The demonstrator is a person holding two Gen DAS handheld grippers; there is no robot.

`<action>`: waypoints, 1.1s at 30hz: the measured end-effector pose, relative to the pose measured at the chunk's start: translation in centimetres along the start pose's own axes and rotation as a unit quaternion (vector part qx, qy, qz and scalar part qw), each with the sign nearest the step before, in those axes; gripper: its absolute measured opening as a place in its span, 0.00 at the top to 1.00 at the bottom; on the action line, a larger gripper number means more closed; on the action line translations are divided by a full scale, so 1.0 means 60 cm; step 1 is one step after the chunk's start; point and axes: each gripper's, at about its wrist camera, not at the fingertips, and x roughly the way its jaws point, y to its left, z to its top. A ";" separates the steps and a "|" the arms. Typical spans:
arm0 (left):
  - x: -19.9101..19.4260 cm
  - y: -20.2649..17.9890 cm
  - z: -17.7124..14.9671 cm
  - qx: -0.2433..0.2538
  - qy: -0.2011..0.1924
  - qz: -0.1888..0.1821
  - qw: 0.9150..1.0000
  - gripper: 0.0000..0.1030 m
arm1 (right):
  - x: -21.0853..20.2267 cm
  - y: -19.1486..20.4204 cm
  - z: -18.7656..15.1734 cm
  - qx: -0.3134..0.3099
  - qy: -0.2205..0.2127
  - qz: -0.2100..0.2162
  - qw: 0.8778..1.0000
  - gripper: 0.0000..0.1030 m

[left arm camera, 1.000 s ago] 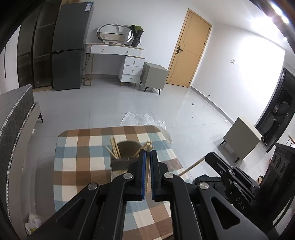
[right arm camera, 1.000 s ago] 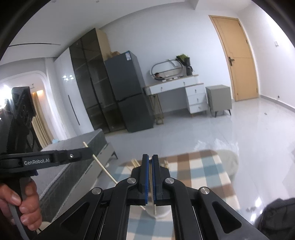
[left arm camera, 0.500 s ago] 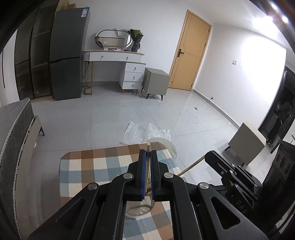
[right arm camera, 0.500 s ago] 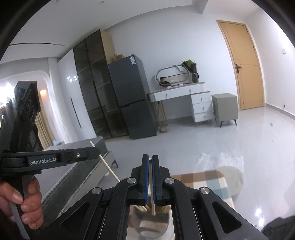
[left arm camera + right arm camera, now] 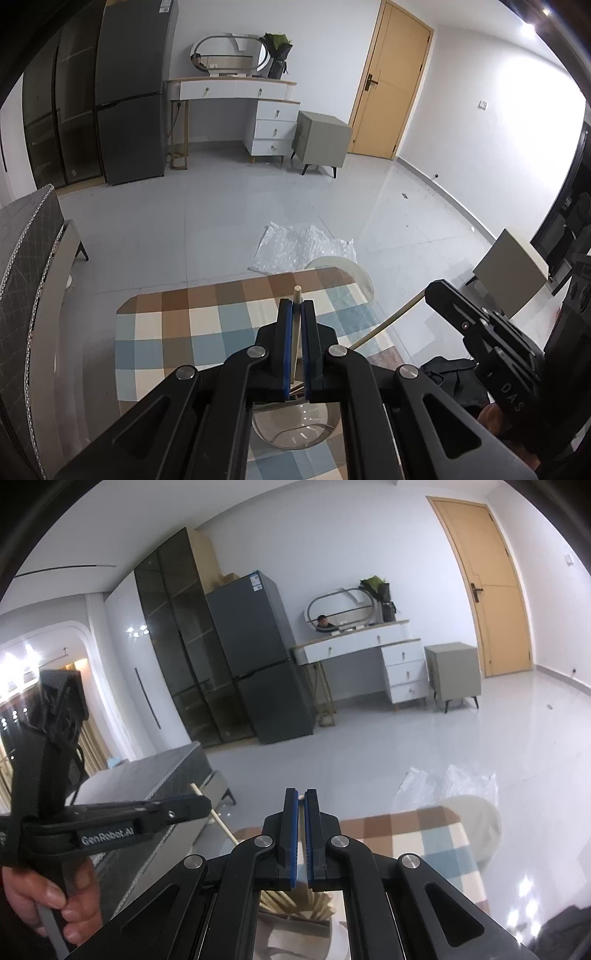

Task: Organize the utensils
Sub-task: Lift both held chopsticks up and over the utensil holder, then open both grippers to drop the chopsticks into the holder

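My left gripper (image 5: 295, 308) is shut on a wooden chopstick (image 5: 296, 295) that stands upright between its blue pads, above a glass cup (image 5: 295, 428) on the checked tablecloth (image 5: 207, 321). My right gripper (image 5: 301, 797) is shut on another chopstick (image 5: 305, 845), above a cup holding several chopsticks (image 5: 295, 904). In the left wrist view the right gripper (image 5: 476, 328) shows at the right with its chopstick (image 5: 388, 323) slanting out. In the right wrist view the left gripper (image 5: 147, 812) shows at the left with its chopstick (image 5: 218, 819).
The small table's rounded far edge (image 5: 354, 269) has a plastic sheet (image 5: 299, 247) on the floor beyond it. A grey sofa (image 5: 26, 229) stands at the left. A beige stool (image 5: 509, 269) stands at the right. A fridge, a dresser and a door are far back.
Both grippers have risen and tilted upward, each still holding its chopstick. The cup with chopsticks has slid down under the fingers in both views.
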 end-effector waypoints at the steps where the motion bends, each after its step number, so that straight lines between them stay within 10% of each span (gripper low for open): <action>1: 0.004 0.000 -0.002 0.000 0.003 -0.002 1.000 1.00 | 0.000 -0.002 -0.003 -0.001 0.000 0.001 1.000 0.98; 26: 0.074 0.027 -0.077 -0.067 0.116 -0.054 0.990 0.95 | 0.067 -0.015 -0.118 0.009 0.128 0.018 0.992 0.91; 29: 0.050 0.025 -0.079 -0.068 0.095 -0.049 0.992 0.88 | 0.045 -0.020 -0.118 0.018 0.121 0.016 0.992 0.70; 33: 0.014 0.018 -0.081 -0.071 0.064 -0.032 0.995 0.53 | 0.015 -0.024 -0.117 0.025 0.108 0.013 0.994 0.54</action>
